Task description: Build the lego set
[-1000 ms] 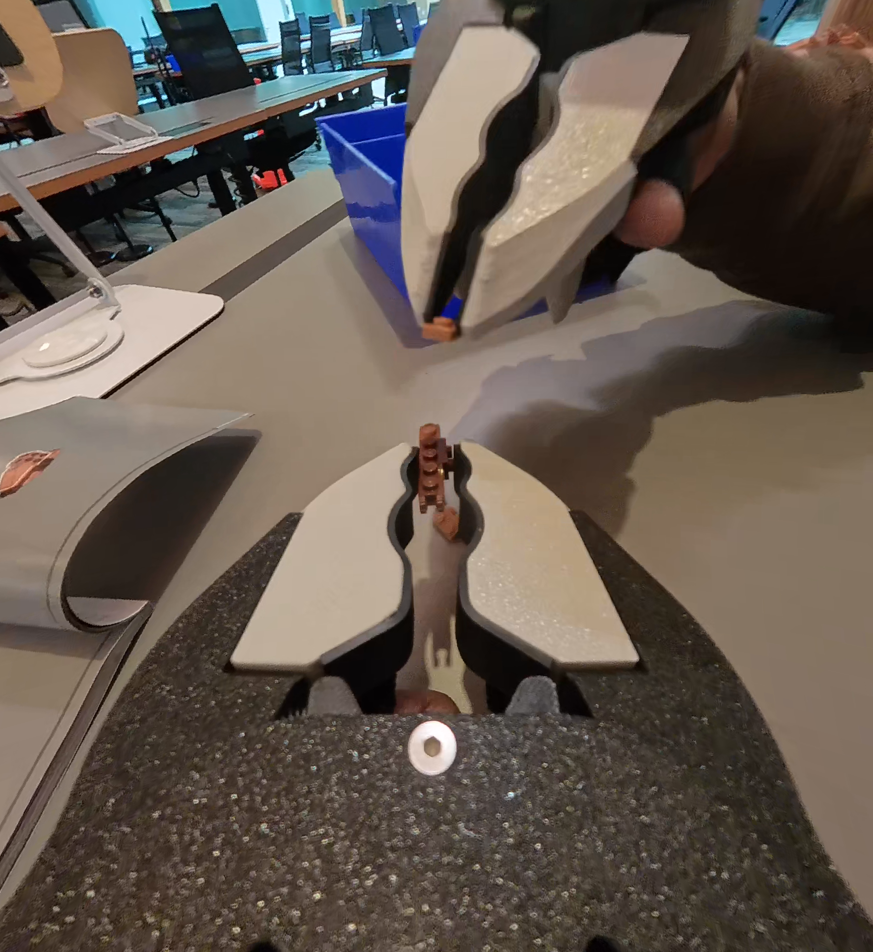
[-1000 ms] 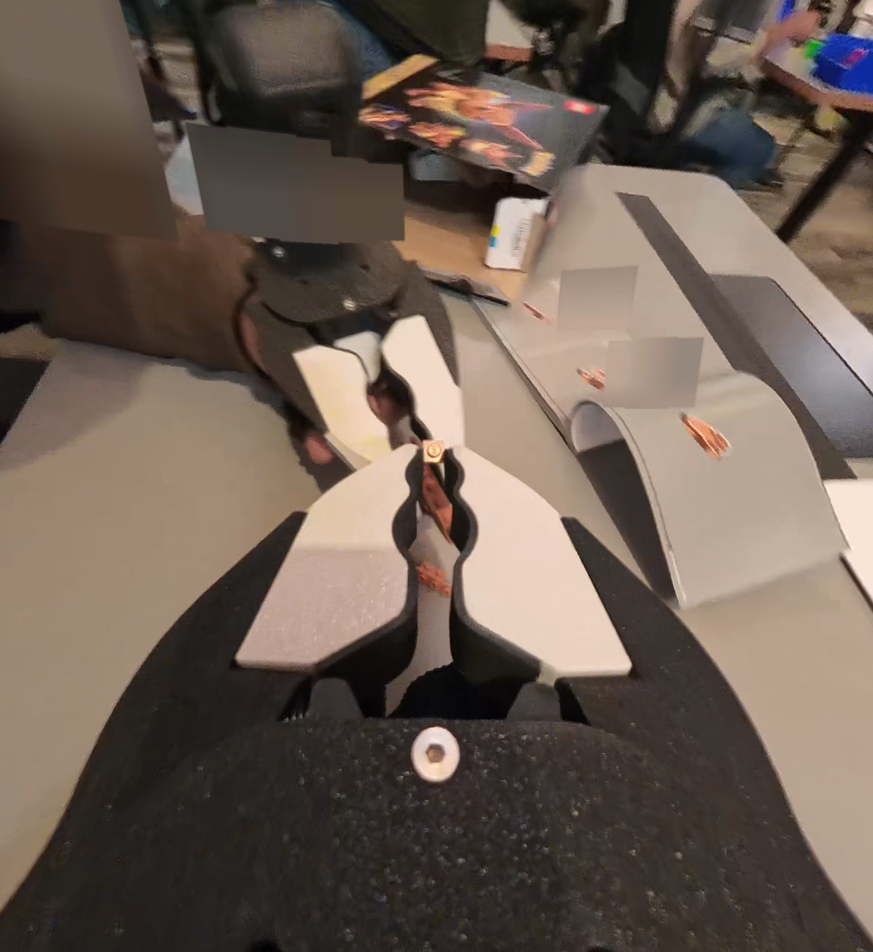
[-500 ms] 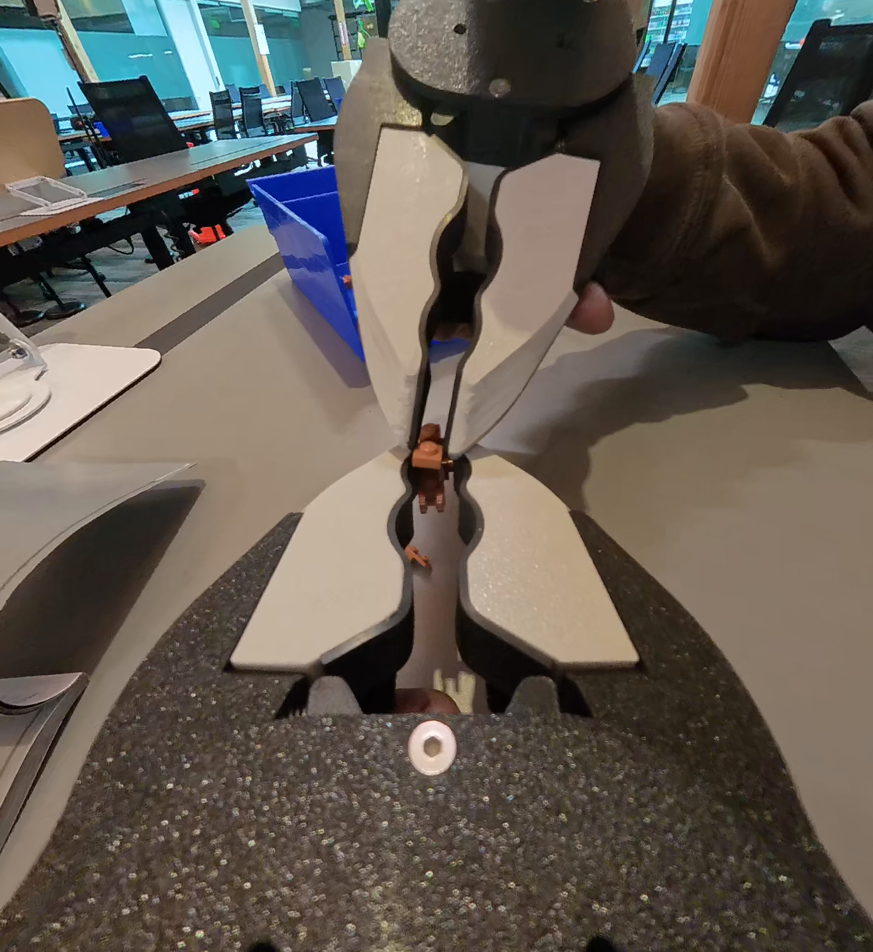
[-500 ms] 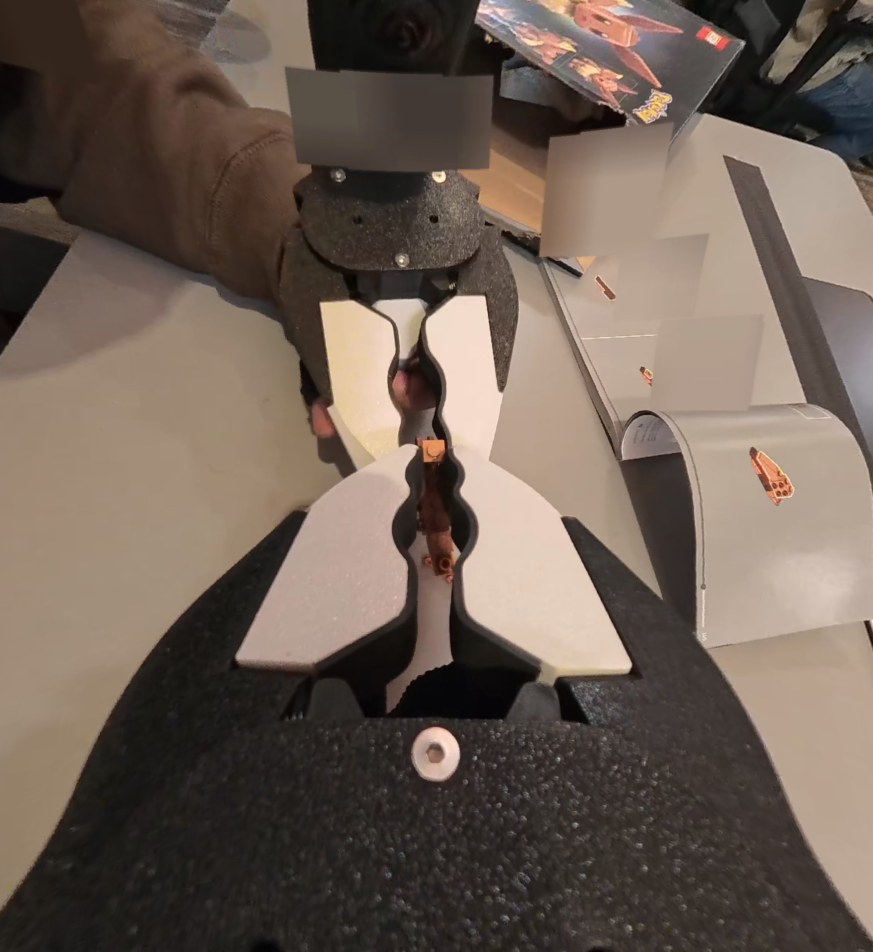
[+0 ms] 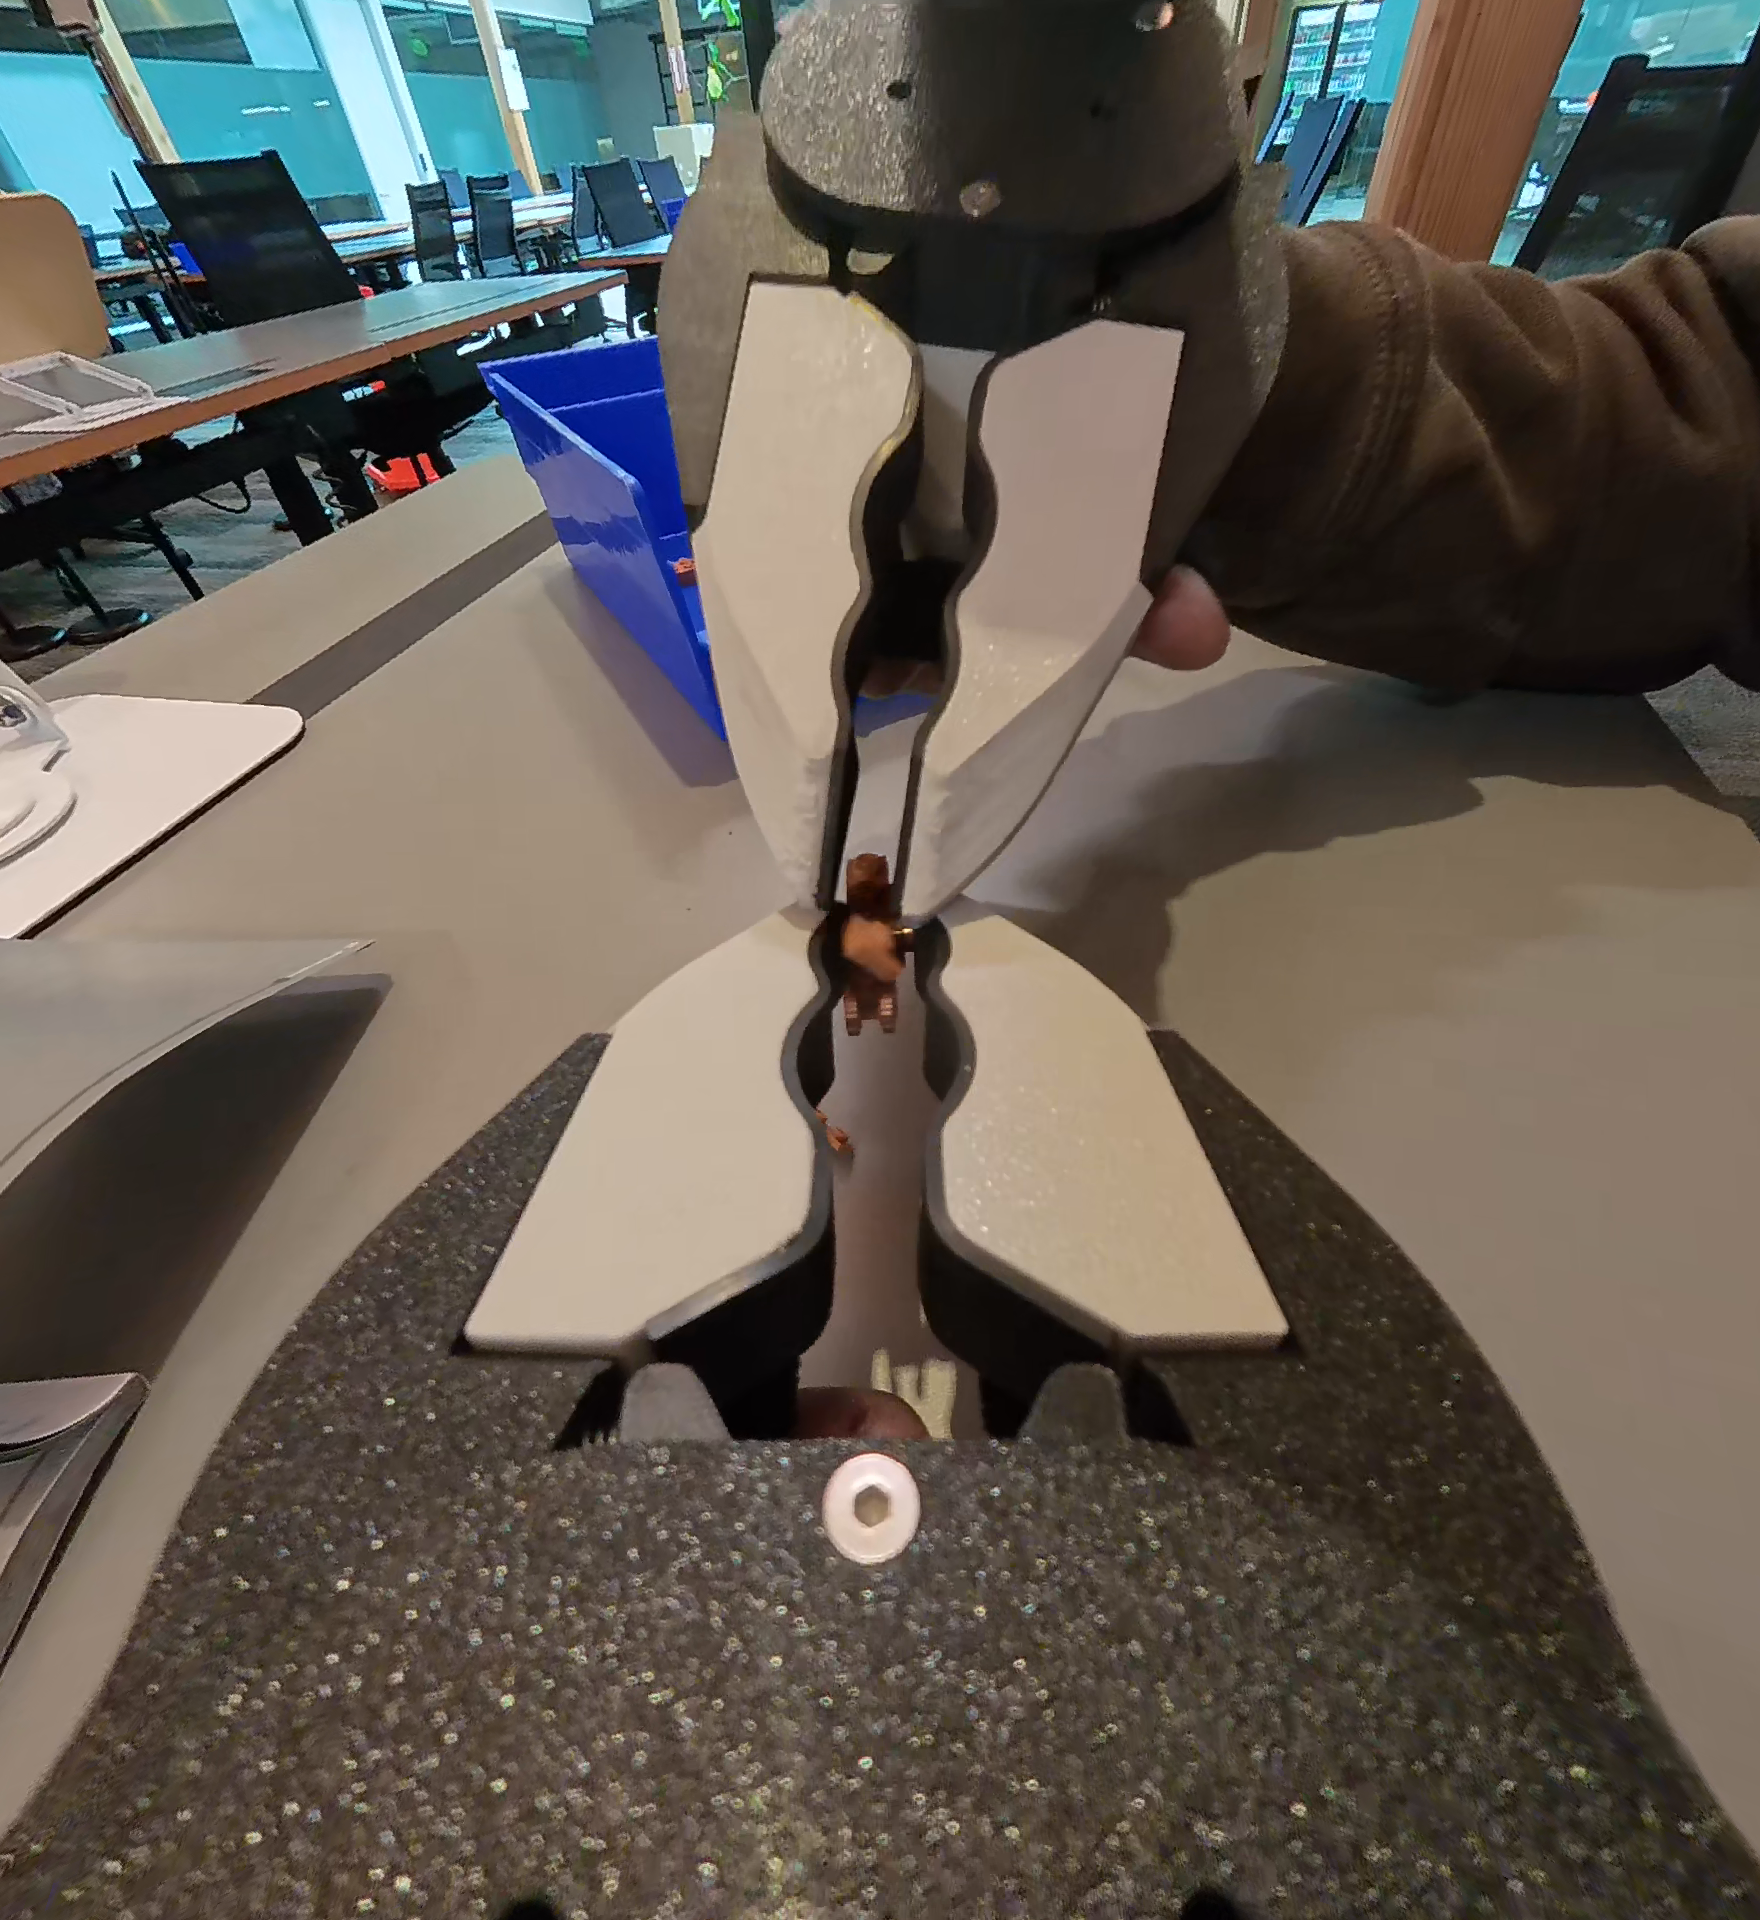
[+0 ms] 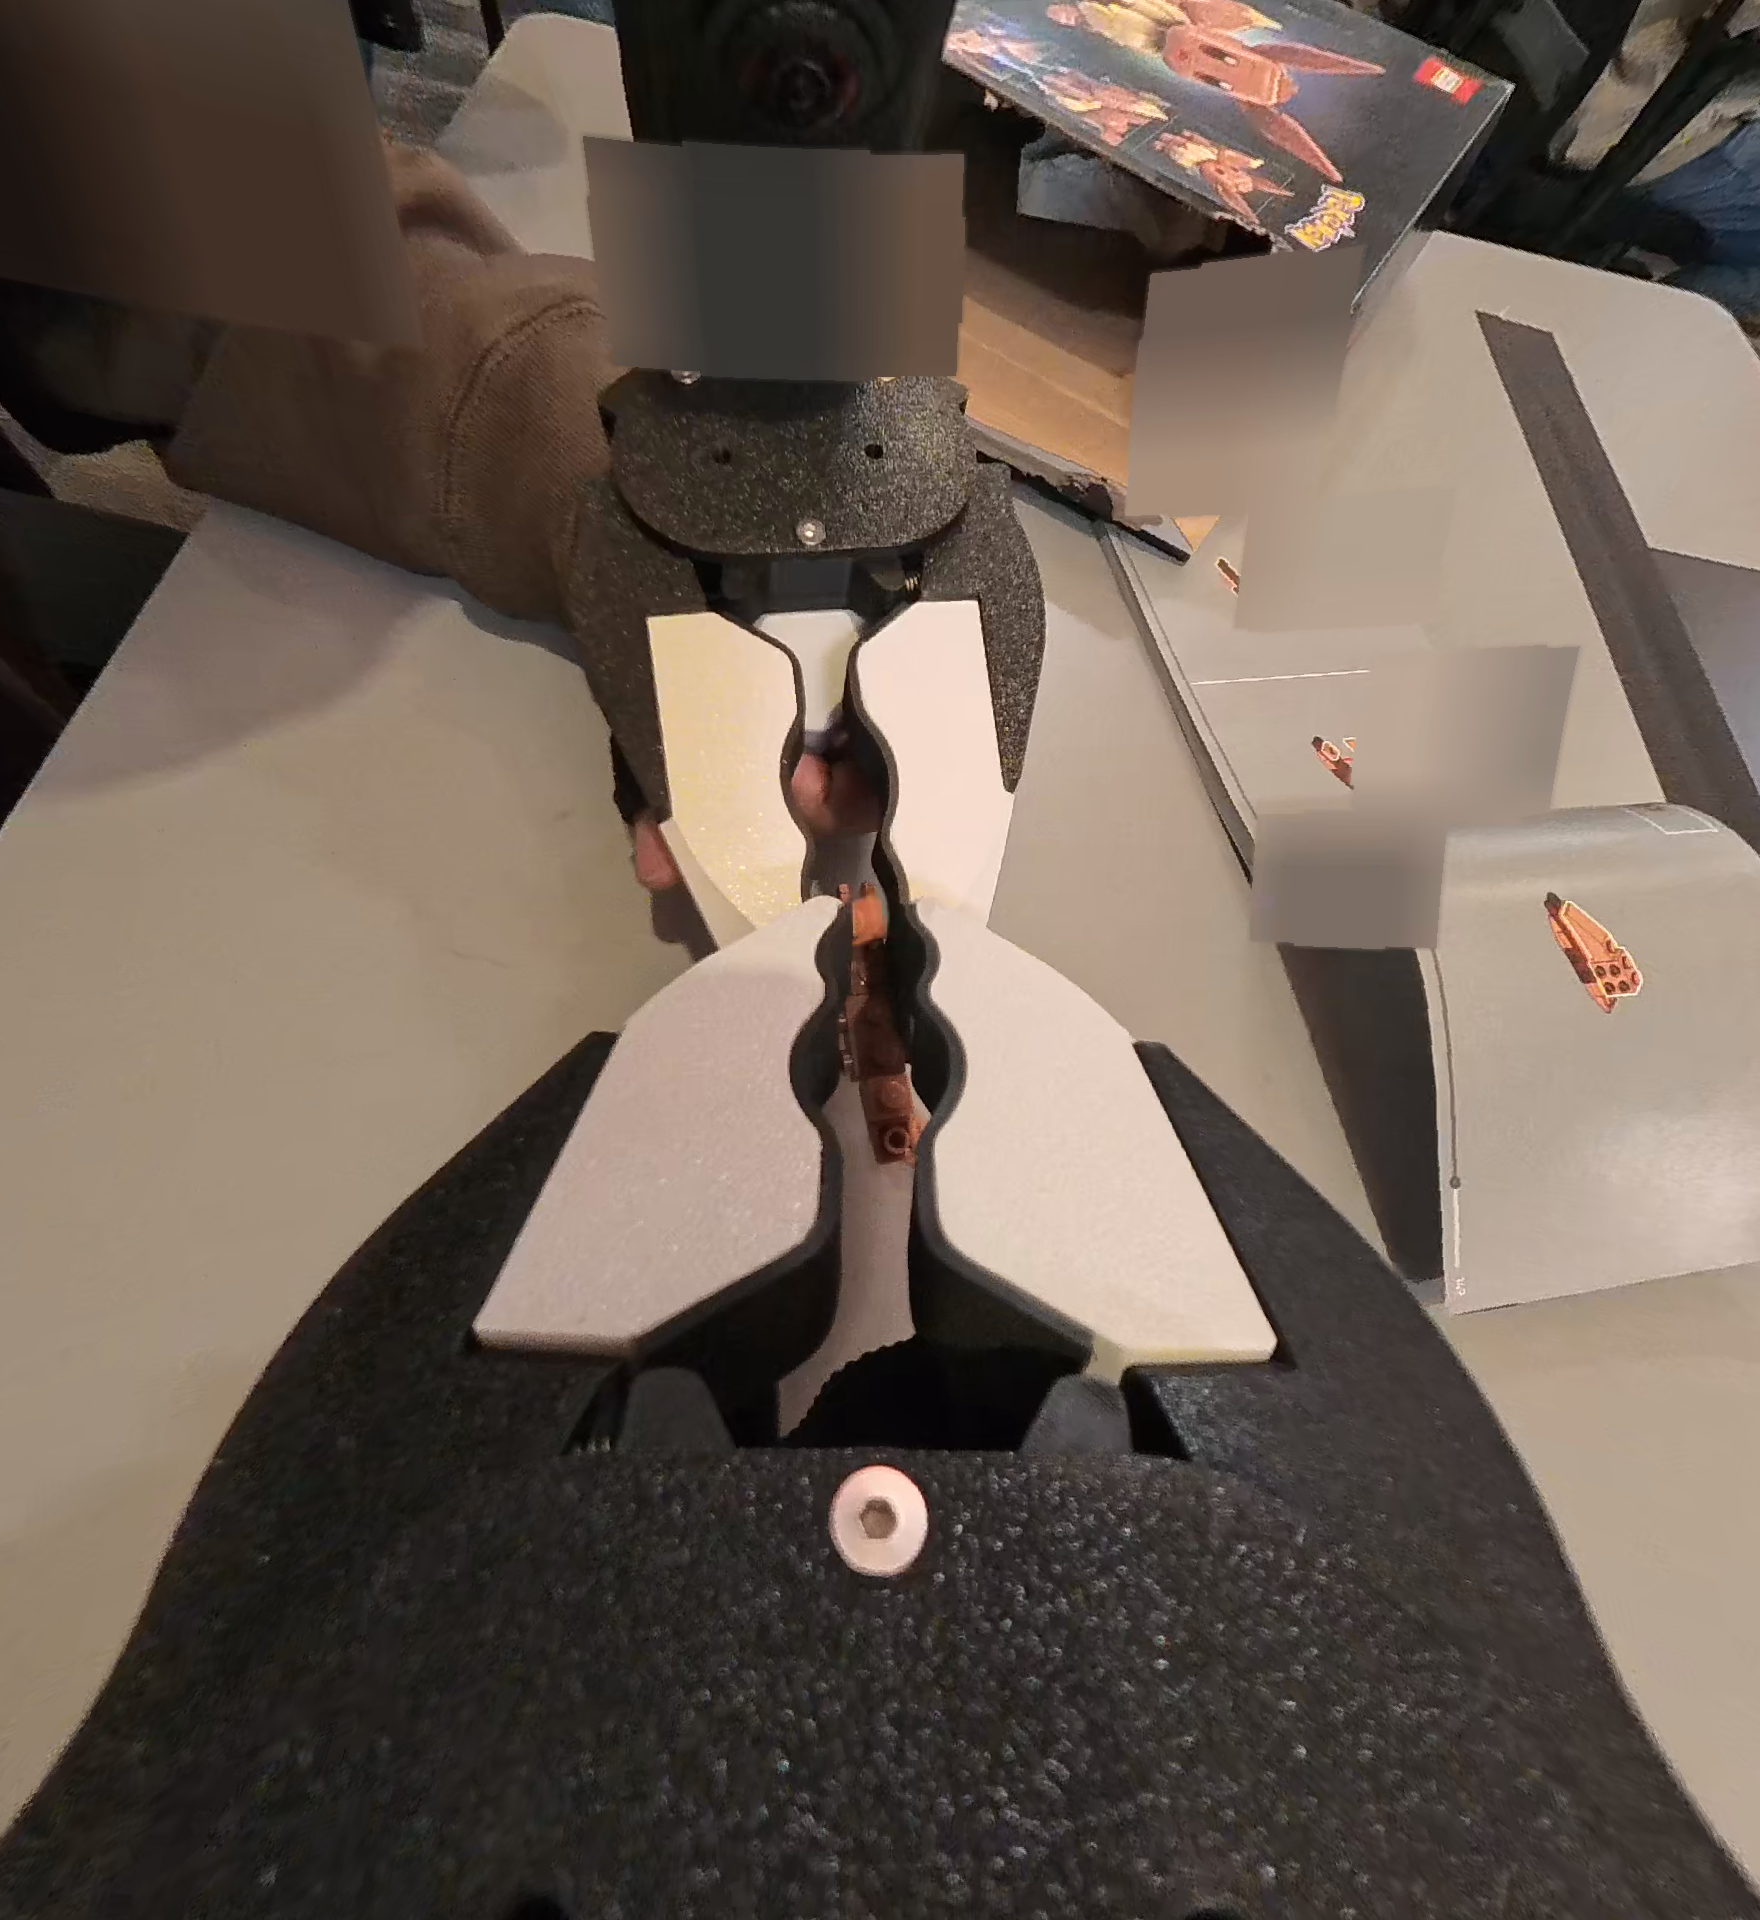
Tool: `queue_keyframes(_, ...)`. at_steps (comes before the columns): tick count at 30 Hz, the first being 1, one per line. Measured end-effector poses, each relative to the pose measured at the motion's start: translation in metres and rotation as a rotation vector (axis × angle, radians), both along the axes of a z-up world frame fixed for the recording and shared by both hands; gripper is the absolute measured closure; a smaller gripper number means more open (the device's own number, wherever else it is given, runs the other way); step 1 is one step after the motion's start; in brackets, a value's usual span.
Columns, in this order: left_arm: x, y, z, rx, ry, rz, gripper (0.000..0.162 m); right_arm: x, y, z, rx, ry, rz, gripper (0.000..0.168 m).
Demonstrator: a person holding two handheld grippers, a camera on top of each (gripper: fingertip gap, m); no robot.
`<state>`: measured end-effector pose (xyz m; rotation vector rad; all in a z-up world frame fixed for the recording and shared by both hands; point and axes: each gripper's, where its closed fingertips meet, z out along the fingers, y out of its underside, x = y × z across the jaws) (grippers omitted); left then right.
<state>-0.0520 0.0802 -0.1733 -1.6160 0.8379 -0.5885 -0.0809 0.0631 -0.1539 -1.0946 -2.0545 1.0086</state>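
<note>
Lego assembly (image 5: 868,961) x1, pinched btwn 2 grippers, tips meeting

Two wrist views, face to face

We look along each gripper's fingers, close above the table (image 5: 1375,1039); both share the tip-to-tip meeting point (each showing the other).

Two grippers tip to tip over the table, with things crowding two sides.

The left gripper (image 5: 871,935) and right gripper (image 6: 871,925) meet at their tips above the grey table (image 5: 1375,1039), closed on a small brown lego piece (image 5: 868,956), so no gap lies between them. A blue bin (image 5: 595,499) stands just behind the right gripper. An open booklet (image 6: 1603,1039) with a curled page lies near, on the left gripper's side, and a lego box (image 6: 1219,114) sits behind it. A white stand base (image 5: 107,769) lies beyond the booklet. The table on the other side is bare.
</note>
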Motion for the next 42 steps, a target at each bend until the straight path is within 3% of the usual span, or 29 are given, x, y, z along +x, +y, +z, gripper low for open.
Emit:
queue_keyframes(9, 0.001, -0.001, 0.0, -0.007, -0.008, -0.007, 0.15, 0.001, 0.002, 0.001, -0.001, 0.018, -0.006, 0.156)
queue_keyframes(19, 0.003, -0.003, 0.003, -0.022, -0.038, -0.029, 0.15, 0.022, 0.012, 0.006, 0.142, 0.157, -0.028, 0.149)
queue_keyframes(24, 0.004, -0.004, 0.007, -0.025, -0.071, -0.036, 0.15, 0.034, 0.014, -0.015, 0.2, 0.159, -0.082, 0.143)
queue_keyframes(28, 0.007, -0.007, 0.006, -0.03, -0.074, -0.058, 0.15, 0.031, 0.008, -0.027, 0.137, 0.169, -0.102, 0.137)
queue_keyframes(32, 0.01, -0.011, 0.004, -0.029, -0.05, -0.09, 0.15, 0.029, 0.003, -0.026, 0.073, 0.189, -0.089, 0.14)
queue_keyframes(38, 0.015, -0.015, -0.002, -0.039, -0.008, -0.12, 0.15, 0.031, 0.002, -0.029, 0.057, 0.201, -0.078, 0.156)
queue_keyframes(42, 0.016, -0.016, -0.004, -0.04, 0.009, -0.121, 0.15, 0.032, 0.001, -0.031, 0.035, 0.201, -0.074, 0.157)
